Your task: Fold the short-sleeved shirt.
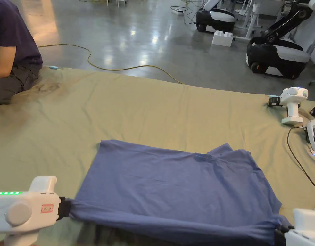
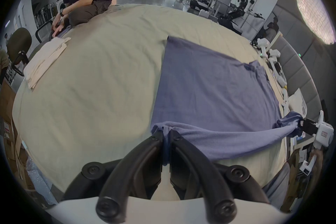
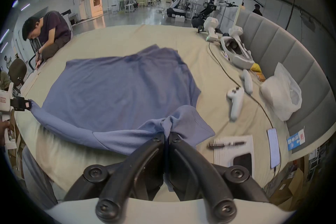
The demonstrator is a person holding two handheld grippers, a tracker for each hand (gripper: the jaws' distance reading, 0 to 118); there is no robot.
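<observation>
1. Blue shirt (image 1: 172, 185) lies spread on the tan sheet (image 1: 121, 105); its near edge is lifted and stretched taut between the two grippers.
2. Left gripper (image 2: 166, 134): jaws pinched together on the shirt's near left corner, cloth bunched between them.
3. Right gripper (image 3: 167, 134): jaws clamped on the shirt's near right corner, fabric gathered at the tips.
4. Far right of the shirt, a white handheld device (image 1: 293, 104) stands on the sheet.
5. A seated person (image 1: 12, 48) is at the sheet's far left corner, well apart from the shirt.
</observation>
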